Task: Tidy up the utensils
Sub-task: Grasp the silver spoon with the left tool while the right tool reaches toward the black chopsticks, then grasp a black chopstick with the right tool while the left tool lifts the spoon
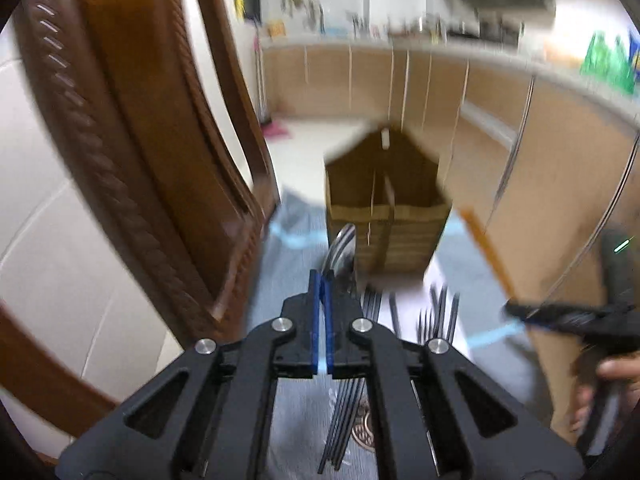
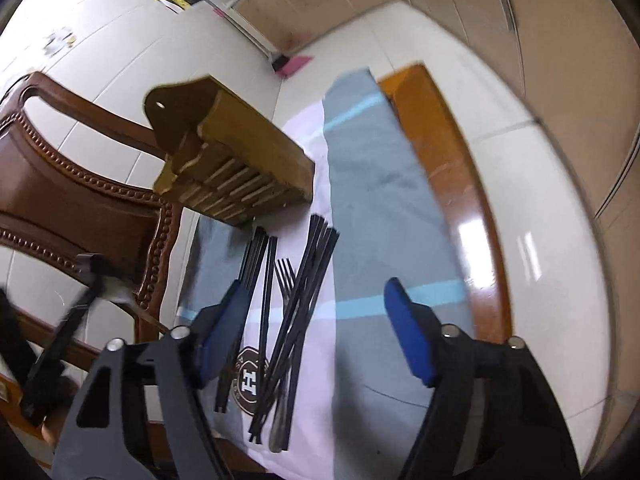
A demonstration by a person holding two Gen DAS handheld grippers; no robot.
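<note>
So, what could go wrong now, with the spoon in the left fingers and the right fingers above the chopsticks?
1. The left gripper is shut on the spoon only at the ends of its fingers. The spoon may swing or slip before it reaches the wooden holder.
2. The right gripper is open above crossed chopsticks with a fork among them. Closing here may catch several pieces or scatter them.
</note>
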